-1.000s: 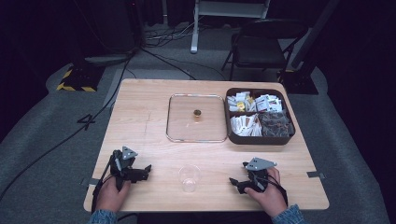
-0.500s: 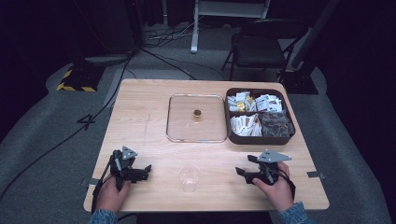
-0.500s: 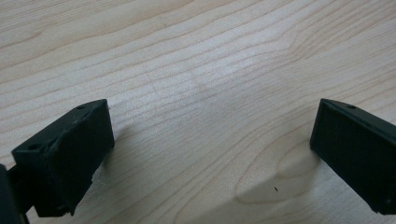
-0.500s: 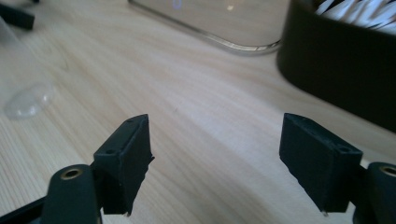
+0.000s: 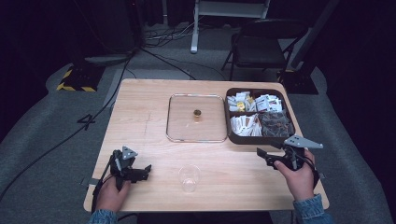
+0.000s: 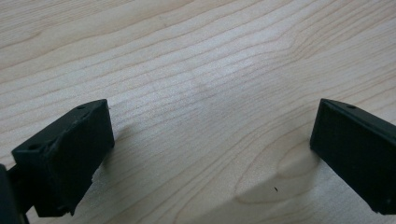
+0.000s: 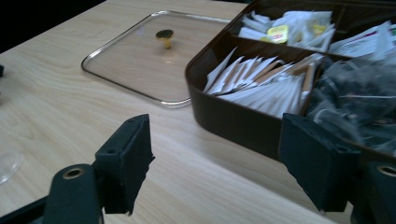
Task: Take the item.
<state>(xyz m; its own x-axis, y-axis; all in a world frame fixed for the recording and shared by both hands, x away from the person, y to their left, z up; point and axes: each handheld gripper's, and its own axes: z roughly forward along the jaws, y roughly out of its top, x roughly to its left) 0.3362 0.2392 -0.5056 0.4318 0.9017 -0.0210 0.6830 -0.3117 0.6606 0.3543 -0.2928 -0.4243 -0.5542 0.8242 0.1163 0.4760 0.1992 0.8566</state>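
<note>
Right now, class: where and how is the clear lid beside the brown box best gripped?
Grip the clear lid by its small gold knob, coming straight down from above. The lid lies flat on the table with thin, low edges, so the upright central knob is probably the only graspable part.

High overview; two close tabletop (image 5: 140,116) views.

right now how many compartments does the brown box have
4 in the brown box: far left with white and yellow packets, far right with white packets, near left with white sachets, near right with dark packets.
</note>
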